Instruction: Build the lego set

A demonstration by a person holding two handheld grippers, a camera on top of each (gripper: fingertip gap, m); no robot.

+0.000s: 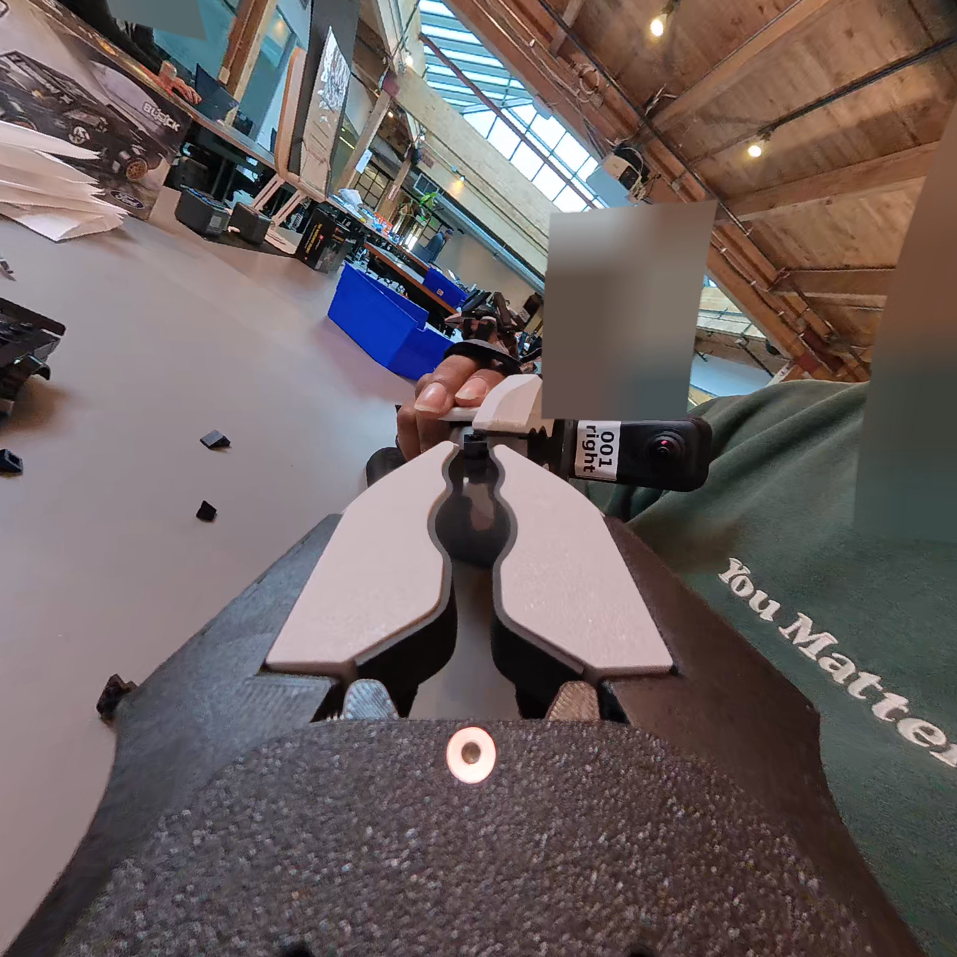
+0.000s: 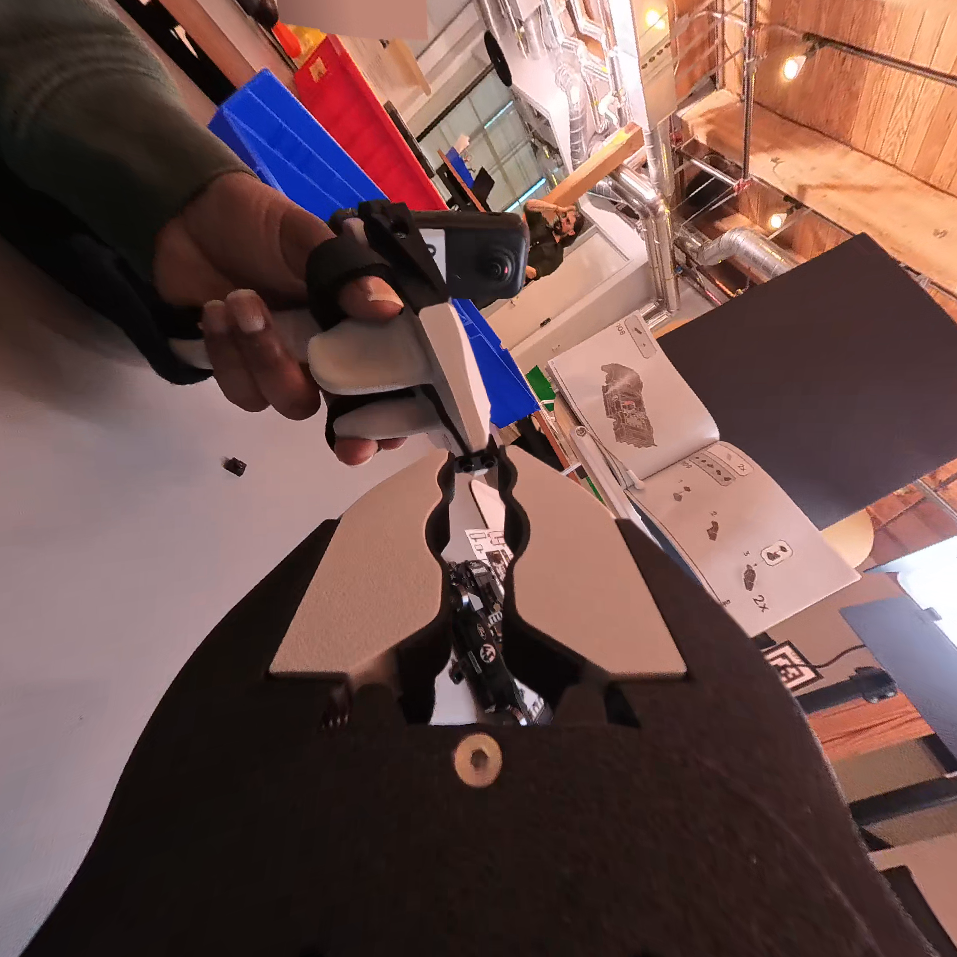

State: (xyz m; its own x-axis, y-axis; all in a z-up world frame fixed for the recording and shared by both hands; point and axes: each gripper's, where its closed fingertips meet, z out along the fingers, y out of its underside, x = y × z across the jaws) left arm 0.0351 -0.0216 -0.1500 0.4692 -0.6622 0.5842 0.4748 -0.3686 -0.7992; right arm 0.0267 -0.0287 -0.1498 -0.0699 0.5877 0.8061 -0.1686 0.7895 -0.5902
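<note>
Your left claw [image 1: 474,449] and right claw [image 2: 477,461] meet tip to tip above the table [image 1: 181,362], both pinched narrow on 1 small black brick [image 2: 475,462] held between them. 2 loose black pieces [image 1: 215,440] lie on the table, and the instruction booklet [image 2: 673,466] is open beyond.

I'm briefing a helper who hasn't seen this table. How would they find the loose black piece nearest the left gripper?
Start at the grey table in the left wrist view, then find the left gripper. The piece touches its black body's left edge; the other loose pieces lie in the open, farther up the table.
</note>
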